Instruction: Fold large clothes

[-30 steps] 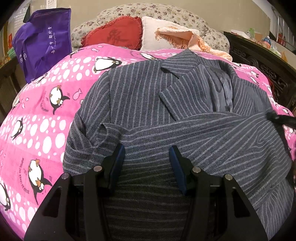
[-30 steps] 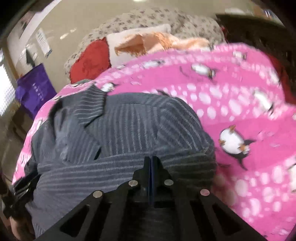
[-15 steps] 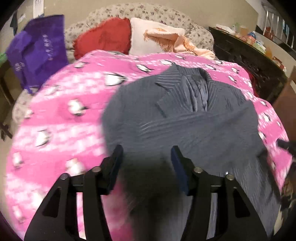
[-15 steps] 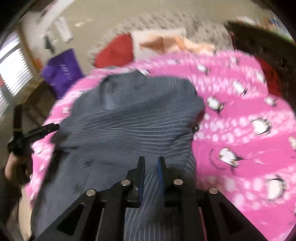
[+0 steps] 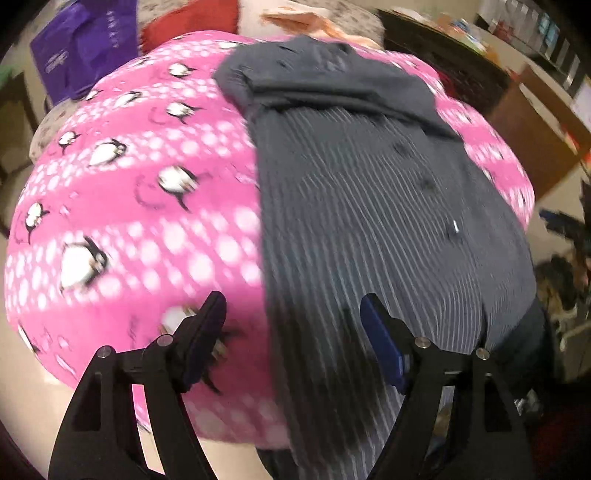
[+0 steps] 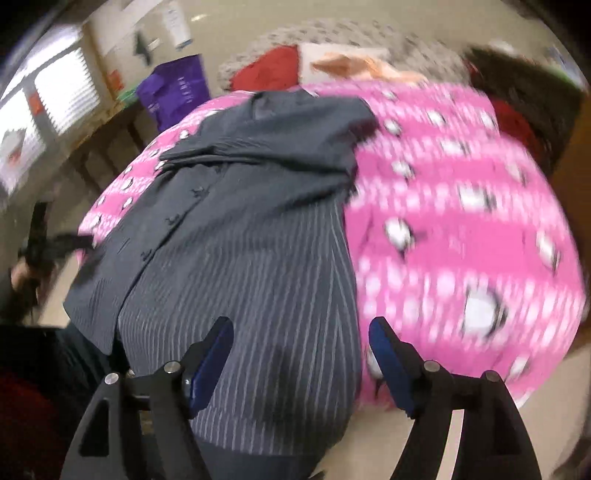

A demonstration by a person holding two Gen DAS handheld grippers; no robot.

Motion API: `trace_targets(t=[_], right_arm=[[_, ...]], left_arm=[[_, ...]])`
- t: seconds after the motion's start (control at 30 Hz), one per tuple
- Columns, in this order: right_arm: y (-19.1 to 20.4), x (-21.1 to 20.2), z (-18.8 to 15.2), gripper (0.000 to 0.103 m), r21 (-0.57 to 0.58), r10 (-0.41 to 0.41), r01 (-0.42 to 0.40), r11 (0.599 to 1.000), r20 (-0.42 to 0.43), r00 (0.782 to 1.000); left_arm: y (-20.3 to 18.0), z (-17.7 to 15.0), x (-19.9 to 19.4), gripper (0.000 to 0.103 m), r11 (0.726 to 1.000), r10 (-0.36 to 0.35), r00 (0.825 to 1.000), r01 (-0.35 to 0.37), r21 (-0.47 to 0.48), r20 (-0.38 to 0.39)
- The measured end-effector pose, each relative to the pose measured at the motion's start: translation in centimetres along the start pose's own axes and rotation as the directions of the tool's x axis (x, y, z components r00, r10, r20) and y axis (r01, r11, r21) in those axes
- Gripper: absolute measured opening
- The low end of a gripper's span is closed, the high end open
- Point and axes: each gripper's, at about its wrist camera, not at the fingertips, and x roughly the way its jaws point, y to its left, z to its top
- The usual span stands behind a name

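Jacket (image 5: 369, 192) lengthwise on pink blanket (image 5: 147, 206), collar far; left tool (image 5: 293, 325), right tool (image 6: 301, 347) spreading, empty.

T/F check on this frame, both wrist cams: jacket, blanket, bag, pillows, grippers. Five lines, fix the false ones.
1. The grey pinstriped jacket lies on a pink penguin-print blanket. True.
2. The right gripper is clamped on the jacket. False: its jaws are opening, with nothing pinched between the pads.
3. A purple bag sits beyond the far end of the blanket. True.
4. The left gripper holds a red pillow. False: its jaws are opening and hold nothing; the red pillow is at the far end.
5. The jacket's sleeves are spread out flat to both sides. False: its upper part is folded across the body.
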Motion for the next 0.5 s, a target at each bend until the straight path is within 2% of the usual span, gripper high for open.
trace_targets(t=[0.1,0.17,0.23,0.3,0.43,0.5], right_arm=[[-1.2,0.9,-1.0,0.073,0.084,-0.014,0.013,0.996,0.009,1.000],[-1.3,1.1,-1.0,0.073,0.102,-0.010,0.008,0.995,0.020,1.000],[-1.1,1.3,-0.7,0.073,0.097,-0.015,0.012,0.995,0.033,0.999],[-0.7,1.6,-0.3,0.073,0.093,-0.028,0.023,0.995,0.045,0.999],[-0.1,3.1,0.3,0.073,0.107,-0.024,0.018,0.994,0.055,0.998],[1.4,3.1,0.5,0.073,0.067,-0.034,0.027,0.997,0.106,0.994]], left_arm=[[-1.0,-1.0,1.5,0.075,1.000,0.026,0.999,-0.026,0.007,-0.038],[-1.0,-1.3,1.7,0.075,0.999,0.034,0.999,-0.035,-0.019,-0.028],[-0.8,-0.9,1.8,0.075,0.997,0.042,0.999,-0.043,-0.069,-0.007],[-0.6,-0.6,2.6,0.076,0.984,0.084,0.996,-0.085,-0.159,-0.015],[-2.0,-0.5,3.8,0.088,0.968,0.169,0.986,-0.167,-0.188,-0.004],[-2.8,-0.7,4.3,0.096,0.962,0.203,0.979,-0.199,-0.186,0.007]])
